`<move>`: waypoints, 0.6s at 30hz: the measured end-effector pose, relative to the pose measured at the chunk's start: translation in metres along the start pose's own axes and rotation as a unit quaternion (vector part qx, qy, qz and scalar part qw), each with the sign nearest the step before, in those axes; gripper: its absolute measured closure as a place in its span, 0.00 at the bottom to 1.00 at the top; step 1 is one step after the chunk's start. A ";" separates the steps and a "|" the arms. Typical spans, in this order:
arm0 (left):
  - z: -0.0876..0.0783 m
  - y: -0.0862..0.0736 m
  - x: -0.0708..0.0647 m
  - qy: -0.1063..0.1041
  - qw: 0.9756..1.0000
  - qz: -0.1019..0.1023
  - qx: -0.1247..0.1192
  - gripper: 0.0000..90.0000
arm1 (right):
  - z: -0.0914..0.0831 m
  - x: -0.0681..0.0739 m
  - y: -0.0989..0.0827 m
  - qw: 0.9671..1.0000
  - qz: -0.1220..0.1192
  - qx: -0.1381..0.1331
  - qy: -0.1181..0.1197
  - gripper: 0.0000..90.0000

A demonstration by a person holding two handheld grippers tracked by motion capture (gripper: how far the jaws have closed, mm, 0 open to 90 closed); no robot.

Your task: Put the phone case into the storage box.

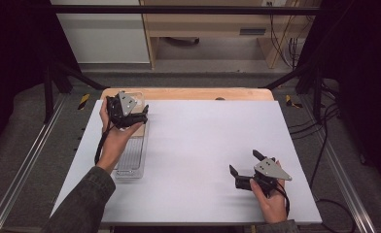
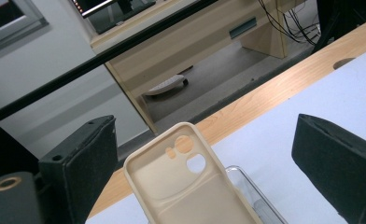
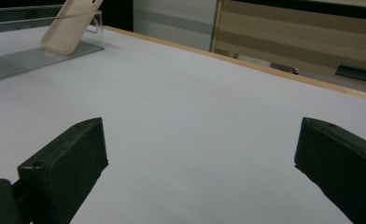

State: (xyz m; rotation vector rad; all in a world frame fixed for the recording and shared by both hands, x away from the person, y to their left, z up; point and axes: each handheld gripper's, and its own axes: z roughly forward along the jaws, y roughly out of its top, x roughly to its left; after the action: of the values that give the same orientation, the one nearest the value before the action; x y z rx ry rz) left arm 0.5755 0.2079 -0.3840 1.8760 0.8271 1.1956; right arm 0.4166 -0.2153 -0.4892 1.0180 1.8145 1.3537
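A beige phone case (image 2: 186, 191) leans tilted in a clear plastic tray (image 1: 130, 162) at the table's left side, its camera cut-outs uppermost. My left gripper (image 1: 144, 114) hovers over the tray's far end. Its jaws stand wide apart around the case's top (image 2: 204, 135), and neither pad presses on it. The case (image 3: 71, 23) and tray (image 3: 22, 58) also appear far off in the right gripper view. My right gripper (image 1: 245, 162) rests low over the table's near right part, open, with bare white surface between its jaws (image 3: 200, 128).
The white table top (image 1: 203, 145) has a wooden strip (image 1: 188, 93) along its far edge. Beyond it stand a wooden desk (image 1: 213, 29) and cables. Black frame rails run along both sides of the table.
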 end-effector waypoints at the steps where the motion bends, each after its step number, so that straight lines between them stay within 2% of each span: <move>1: -0.003 0.001 -0.001 -0.002 1.000 0.005 -0.002 0.08 | 0.000 0.000 0.000 1.000 0.000 0.000 0.000 0.03; 2: -0.005 0.001 -0.001 -0.005 1.000 0.005 -0.004 0.08 | 0.000 0.000 0.000 1.000 0.000 0.000 -0.001 0.03; 5: -0.013 0.003 -0.003 -0.016 1.000 -0.017 -0.012 0.07 | 0.000 0.000 0.000 1.000 0.000 0.000 -0.002 0.03; 12: -0.030 0.006 -0.009 -0.031 0.999 -0.005 -0.027 0.07 | 0.000 -0.001 0.000 1.000 0.001 -0.002 -0.004 0.03; 18: -0.046 0.006 -0.013 -0.049 0.998 -0.017 -0.036 0.05 | -0.001 -0.001 0.000 1.000 0.001 -0.002 -0.005 0.03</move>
State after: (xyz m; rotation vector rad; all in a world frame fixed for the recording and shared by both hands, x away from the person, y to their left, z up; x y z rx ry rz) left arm 0.5290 0.2053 -0.3720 1.8396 0.7509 1.0897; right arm 0.4163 -0.2162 -0.4892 1.0229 1.8039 1.3498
